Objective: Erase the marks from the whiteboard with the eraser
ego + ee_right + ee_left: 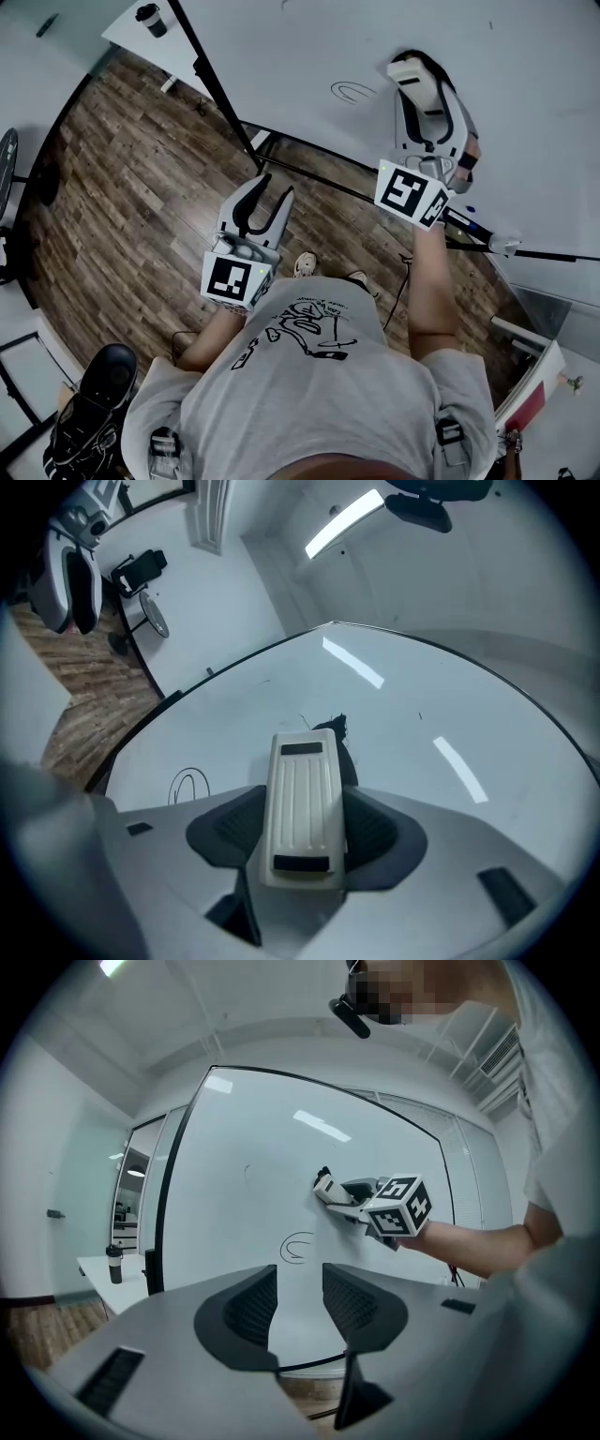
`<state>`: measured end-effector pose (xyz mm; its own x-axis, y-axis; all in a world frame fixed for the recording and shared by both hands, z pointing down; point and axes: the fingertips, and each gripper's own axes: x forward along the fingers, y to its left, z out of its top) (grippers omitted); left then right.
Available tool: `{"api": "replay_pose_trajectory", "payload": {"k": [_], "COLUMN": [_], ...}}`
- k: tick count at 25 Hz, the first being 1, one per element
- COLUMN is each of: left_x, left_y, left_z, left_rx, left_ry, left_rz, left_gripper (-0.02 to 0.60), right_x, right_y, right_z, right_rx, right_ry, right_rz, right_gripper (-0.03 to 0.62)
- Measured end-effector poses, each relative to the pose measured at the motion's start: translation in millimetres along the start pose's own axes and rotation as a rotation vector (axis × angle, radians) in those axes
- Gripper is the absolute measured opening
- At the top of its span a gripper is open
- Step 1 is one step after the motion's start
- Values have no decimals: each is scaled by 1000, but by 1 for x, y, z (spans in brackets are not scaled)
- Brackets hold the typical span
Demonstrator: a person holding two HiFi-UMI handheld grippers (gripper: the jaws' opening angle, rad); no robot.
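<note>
The whiteboard (309, 47) stands in front of me and bears a looped black mark (352, 91), seen too in the left gripper view (298, 1249) and the right gripper view (189, 785). My right gripper (422, 73) is shut on the white eraser (300, 789), whose far end is at the board, up and to the right of the loop. A dark smudge (335, 728) shows just past the eraser's tip. The eraser (328, 1188) also shows in the left gripper view. My left gripper (277, 187) is held lower and back from the board, open with nothing between its jaws (300, 1283).
A dark cup (150, 19) stands on a white table (127, 33) left of the board. A black stand pole (216, 84) crosses in front of the board's left edge. The board's ledge (478, 225) runs along its foot. Below are wooden floor (122, 187) and a black chair (94, 403).
</note>
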<state>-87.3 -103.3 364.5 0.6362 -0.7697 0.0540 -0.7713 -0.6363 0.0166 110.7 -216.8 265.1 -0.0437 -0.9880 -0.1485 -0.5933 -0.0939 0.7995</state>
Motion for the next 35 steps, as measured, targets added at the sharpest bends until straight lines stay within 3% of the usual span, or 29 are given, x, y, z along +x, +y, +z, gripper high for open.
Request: {"api": "replay_pose_trajectory", "payload": {"k": [13, 27, 35], "left_x": [11, 11, 5], "left_y": [-1, 1, 3], "left_z": [-2, -4, -4], "left_rx": [-9, 4, 0], "left_ry": [15, 13, 22], "left_rz": [-14, 3, 18], "left_gripper": [161, 160, 160], "right_x": [3, 10, 9], "right_y": [12, 87, 97], "right_z": [0, -11, -10], "right_rx": [-41, -118, -141], "right_ry": [-17, -40, -58], "right_rz": [-47, 38, 31], "right_gripper": [255, 255, 255]}}
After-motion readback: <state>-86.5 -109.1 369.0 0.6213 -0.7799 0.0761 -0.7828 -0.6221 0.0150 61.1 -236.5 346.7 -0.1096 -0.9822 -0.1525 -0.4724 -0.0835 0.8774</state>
